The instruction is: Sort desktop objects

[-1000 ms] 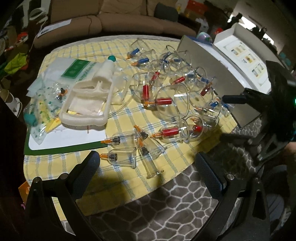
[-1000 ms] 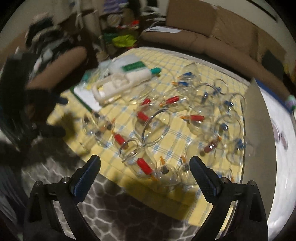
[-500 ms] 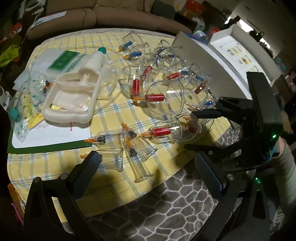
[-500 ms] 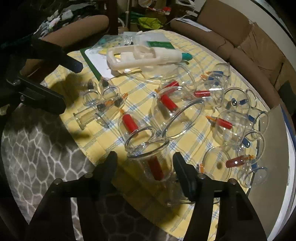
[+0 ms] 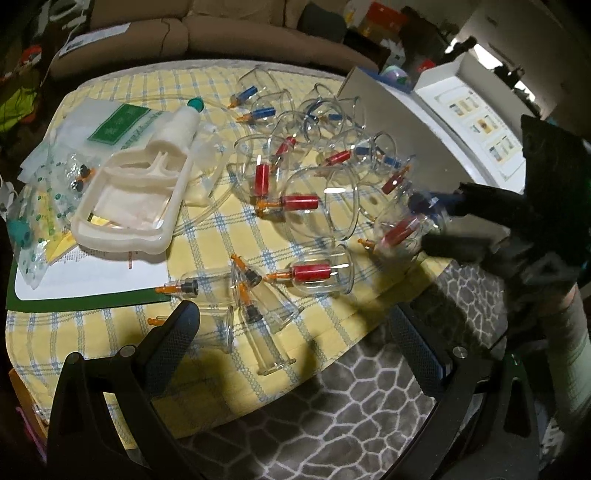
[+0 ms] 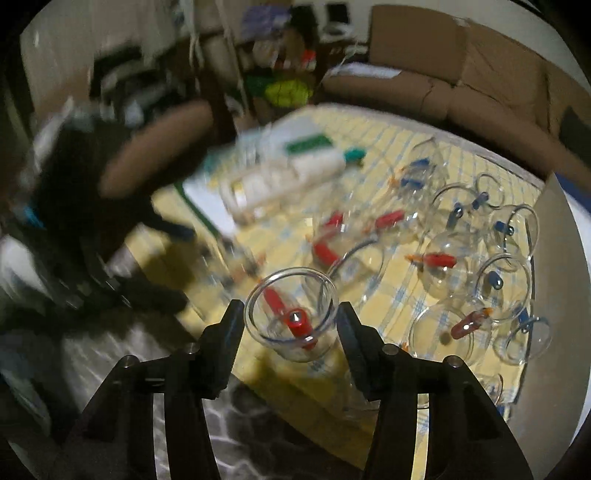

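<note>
Several clear cupping cups with red, blue or black valves lie scattered on a yellow checked cloth. My right gripper is shut on a clear cup with a red valve and holds it lifted above the cloth's near edge; it also shows in the left wrist view. My left gripper is open and empty, low over the cloth's front edge, near small black-valved cups. Another red-valved cup lies just ahead of it.
A cream hand pump lies on papers and plastic bags at the left. A grey board and a white box stand at the right. A brown sofa is behind. Patterned grey surface lies in front.
My right gripper has closed on the red-valved cup and lifted it off the cloth. The left gripper has stayed open and shifted only slightly.
</note>
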`<state>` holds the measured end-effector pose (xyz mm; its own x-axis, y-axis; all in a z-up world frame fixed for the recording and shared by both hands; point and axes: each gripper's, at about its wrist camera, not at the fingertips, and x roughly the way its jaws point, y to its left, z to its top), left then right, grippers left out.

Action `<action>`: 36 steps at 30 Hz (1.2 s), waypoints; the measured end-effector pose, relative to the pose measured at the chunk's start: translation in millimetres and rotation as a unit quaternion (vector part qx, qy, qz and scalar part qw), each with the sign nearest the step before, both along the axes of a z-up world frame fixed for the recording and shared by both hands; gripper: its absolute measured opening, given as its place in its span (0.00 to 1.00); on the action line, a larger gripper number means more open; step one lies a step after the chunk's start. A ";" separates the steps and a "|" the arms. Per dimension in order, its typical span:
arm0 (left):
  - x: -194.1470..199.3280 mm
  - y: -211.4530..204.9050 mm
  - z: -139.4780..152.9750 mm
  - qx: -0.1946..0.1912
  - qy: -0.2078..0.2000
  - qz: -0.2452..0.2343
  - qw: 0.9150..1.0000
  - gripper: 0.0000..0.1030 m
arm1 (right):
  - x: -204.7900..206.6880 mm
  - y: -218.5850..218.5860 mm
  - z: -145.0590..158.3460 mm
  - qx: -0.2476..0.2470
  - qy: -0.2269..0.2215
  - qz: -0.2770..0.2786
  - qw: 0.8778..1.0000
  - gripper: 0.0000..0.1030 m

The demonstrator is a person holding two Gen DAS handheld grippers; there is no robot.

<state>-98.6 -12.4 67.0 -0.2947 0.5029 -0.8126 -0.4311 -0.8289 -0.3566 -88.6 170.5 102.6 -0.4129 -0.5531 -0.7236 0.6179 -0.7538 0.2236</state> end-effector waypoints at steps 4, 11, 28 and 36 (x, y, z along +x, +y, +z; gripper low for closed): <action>-0.5 0.2 1.0 0.010 -0.001 -0.001 1.000 0.99 | -0.3 21.0 14.3 -0.079 -0.001 -0.026 0.997 0.51; 5.9 10.4 3.5 0.010 0.012 -0.022 1.000 0.91 | 2.0 32.1 32.9 -0.113 0.021 -0.042 0.992 0.51; -2.6 28.4 -4.6 -0.006 0.020 -0.036 0.999 0.70 | 13.8 56.0 36.5 -0.107 0.044 -0.062 0.991 0.51; -2.2 41.1 -5.3 -0.011 0.029 -0.050 0.998 0.70 | 18.6 74.7 48.3 -0.096 0.064 -0.087 0.990 0.51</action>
<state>-100.9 28.7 61.7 -0.2907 0.5147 -0.8066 -0.5307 -0.7882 -0.3117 -70.0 245.2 151.0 -0.5946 -0.5880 -0.5484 0.5156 -0.8022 0.3011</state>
